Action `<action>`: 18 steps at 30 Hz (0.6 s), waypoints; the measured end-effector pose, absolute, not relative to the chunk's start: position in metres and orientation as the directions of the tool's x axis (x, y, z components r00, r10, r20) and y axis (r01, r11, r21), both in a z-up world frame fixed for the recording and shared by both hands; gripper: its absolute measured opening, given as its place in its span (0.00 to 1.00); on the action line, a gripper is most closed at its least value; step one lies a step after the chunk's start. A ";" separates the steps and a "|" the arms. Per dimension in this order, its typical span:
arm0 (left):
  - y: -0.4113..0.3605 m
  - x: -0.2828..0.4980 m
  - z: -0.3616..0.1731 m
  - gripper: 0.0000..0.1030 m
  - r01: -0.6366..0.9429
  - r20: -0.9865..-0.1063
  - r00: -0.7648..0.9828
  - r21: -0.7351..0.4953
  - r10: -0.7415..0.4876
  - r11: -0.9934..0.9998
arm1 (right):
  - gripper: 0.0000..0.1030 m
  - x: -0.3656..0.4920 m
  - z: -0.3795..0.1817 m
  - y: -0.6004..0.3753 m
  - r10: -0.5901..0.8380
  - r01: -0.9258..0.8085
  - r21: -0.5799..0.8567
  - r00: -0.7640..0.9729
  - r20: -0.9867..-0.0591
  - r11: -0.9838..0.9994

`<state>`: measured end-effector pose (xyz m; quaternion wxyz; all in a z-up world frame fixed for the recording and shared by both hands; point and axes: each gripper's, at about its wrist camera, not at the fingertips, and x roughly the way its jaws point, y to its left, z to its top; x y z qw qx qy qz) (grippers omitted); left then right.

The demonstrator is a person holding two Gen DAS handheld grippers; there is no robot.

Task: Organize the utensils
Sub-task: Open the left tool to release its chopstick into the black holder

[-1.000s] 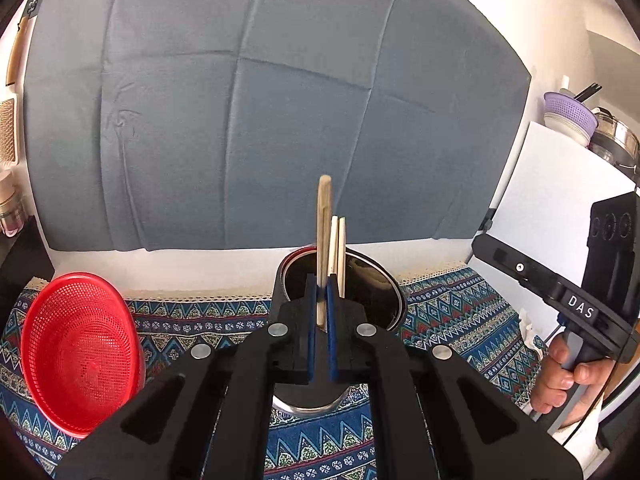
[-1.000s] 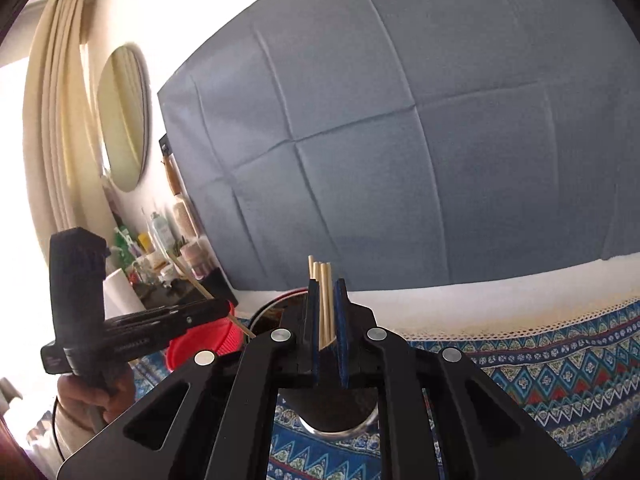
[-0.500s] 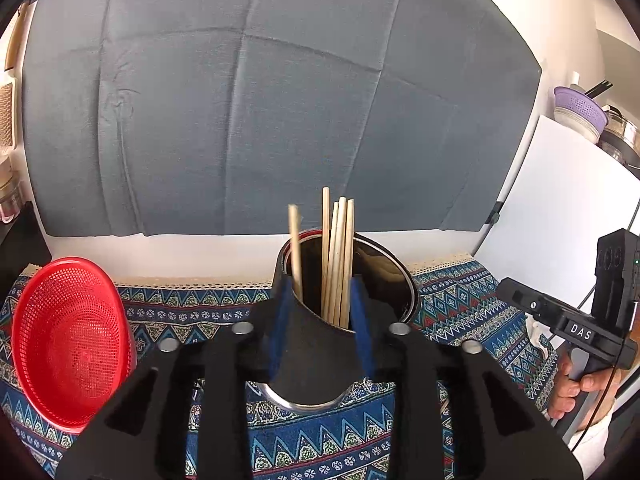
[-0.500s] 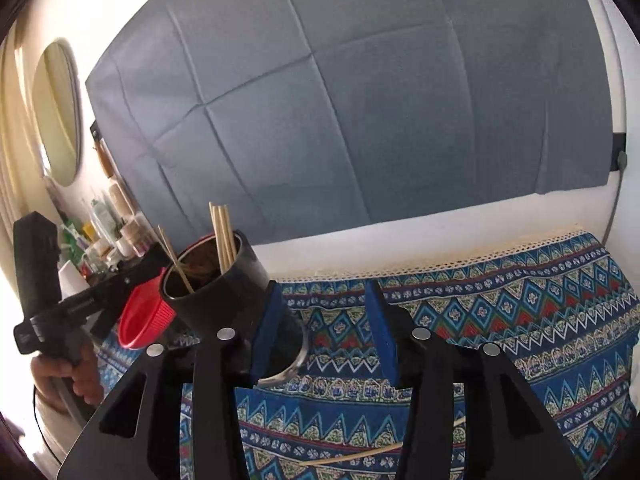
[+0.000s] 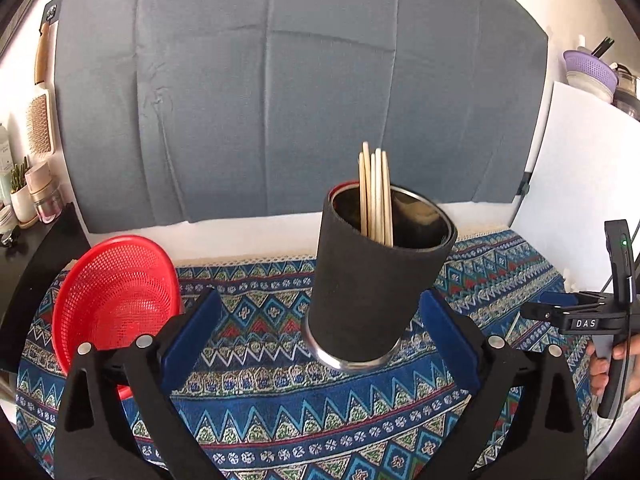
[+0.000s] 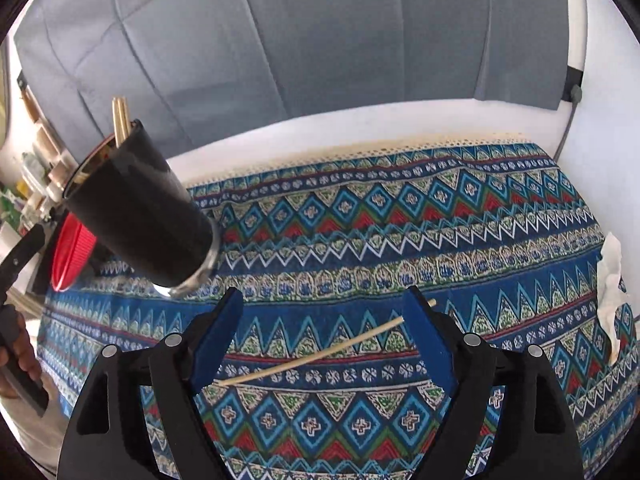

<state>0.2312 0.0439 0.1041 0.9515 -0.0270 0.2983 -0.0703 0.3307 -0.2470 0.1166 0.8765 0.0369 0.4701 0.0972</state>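
Right claw is opening over a loose chopstick on the bench: light, stiff, slippery; pinch it mid-length.

The lower parts of the chopsticks are hidden inside the black holder; their number cannot be counted surely. In the right wrist view the loose chopstick on the patterned tablecloth passes behind one blue pad, so its far end is covered. The red basket is mostly behind the holder there. The person's hand is cut by the picture's edge. The small bottles at the left are too small to identify.
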 end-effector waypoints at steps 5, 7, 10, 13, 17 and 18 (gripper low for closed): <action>0.044 0.228 0.073 0.94 0.129 -0.647 0.747 -0.084 -0.152 0.988 | 0.79 0.327 0.093 -0.248 0.143 -0.093 0.112 0.471 -0.870 0.989; 0.041 0.227 0.061 0.94 0.135 -0.668 0.730 -0.068 -0.146 0.988 | 0.79 0.328 0.083 -0.250 0.132 -0.077 0.109 0.441 -0.888 0.991; 0.035 0.229 0.042 0.94 0.149 -0.698 0.700 -0.060 -0.148 0.987 | 0.79 0.334 0.073 -0.254 0.123 -0.030 0.121 0.392 -0.912 0.992; 0.030 0.235 0.027 0.94 0.149 -0.733 0.664 -0.064 -0.148 0.987 | 0.79 0.342 0.066 -0.257 0.110 0.028 0.128 0.357 -0.928 0.991; 0.026 0.240 0.014 0.94 0.145 -0.761 0.634 -0.064 -0.142 0.987 | 0.83 0.352 0.053 -0.260 0.128 0.089 0.164 0.314 -0.941 0.982; 0.025 0.240 0.012 0.94 0.150 -0.765 0.627 -0.068 -0.148 0.986 | 0.83 0.354 0.052 -0.257 0.110 0.090 0.144 0.306 -0.946 0.986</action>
